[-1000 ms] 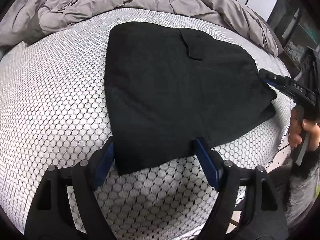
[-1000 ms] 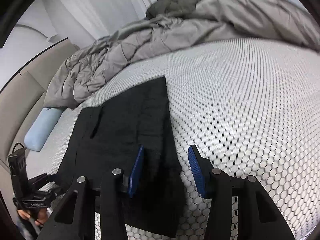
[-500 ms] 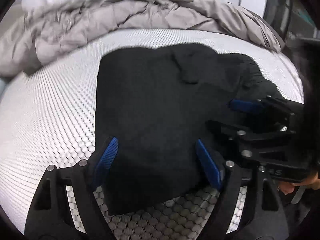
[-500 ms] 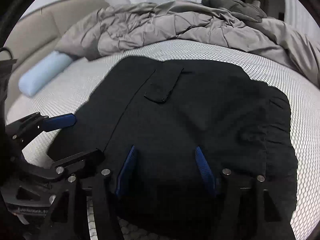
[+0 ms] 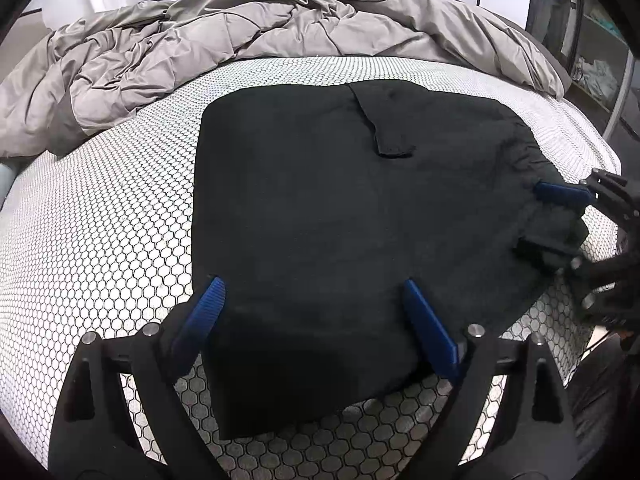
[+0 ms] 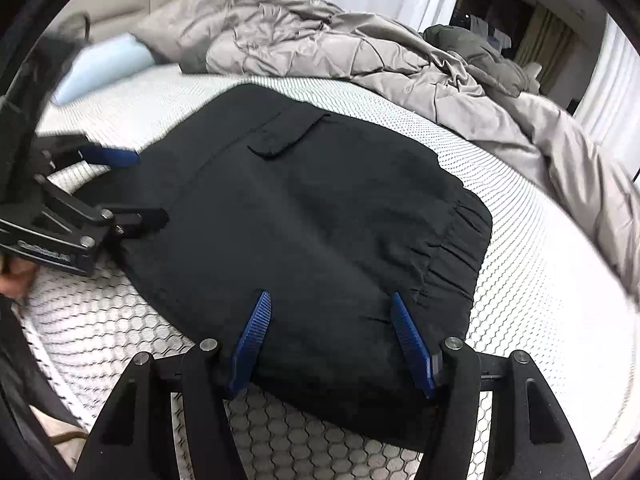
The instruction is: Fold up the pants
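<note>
The black pants (image 5: 340, 220) lay folded into a compact slab on the honeycomb-patterned mattress (image 5: 100, 240), near the grey duvet (image 5: 240, 40) bunched at the far side. My left gripper (image 5: 312, 320) and right gripper (image 6: 332, 336) each hung over a near edge with fingers spread wide, gripping nothing. To finish well, I judged I should catch every layer at both near corners evenly, then carry them over together so the waistband (image 6: 452, 256) stayed square.

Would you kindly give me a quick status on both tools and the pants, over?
Left tool open, straddling the near edge of the pants. Right tool open at the waistband end. Pants folded flat on the bed. Duvet bunched behind, not touching.
</note>
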